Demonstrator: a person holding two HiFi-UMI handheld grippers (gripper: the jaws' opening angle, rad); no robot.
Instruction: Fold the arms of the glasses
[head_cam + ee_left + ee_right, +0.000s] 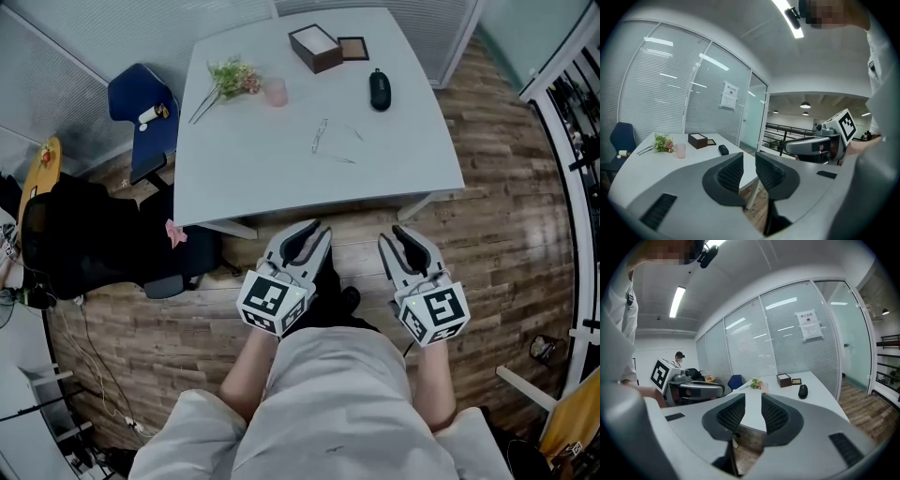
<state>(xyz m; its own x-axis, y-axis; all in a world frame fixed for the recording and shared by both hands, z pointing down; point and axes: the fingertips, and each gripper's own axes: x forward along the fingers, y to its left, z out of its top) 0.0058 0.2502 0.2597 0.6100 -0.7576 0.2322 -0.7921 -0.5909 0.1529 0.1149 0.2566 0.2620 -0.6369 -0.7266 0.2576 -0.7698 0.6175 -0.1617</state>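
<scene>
The thin wire-framed glasses (320,137) lie near the middle of the white table (281,187), their arms spread out. Both grippers hang over the person's lap, short of the table's front edge and well apart from the glasses. In the head view the left gripper (314,231) points toward the table, and its own view (749,165) shows a narrow gap between the ribbed pads with nothing in it. The right gripper (397,234) sits beside it, jaws likewise parted and empty in the right gripper view (753,407). In neither gripper view can I make out the glasses.
On the table's far part stand a dark box (315,47), a small brown square (353,48), a black mouse (380,90), a pink cup (275,92) and a flower sprig (230,78). A blue chair (141,112) and a black chair (80,244) stand at the left.
</scene>
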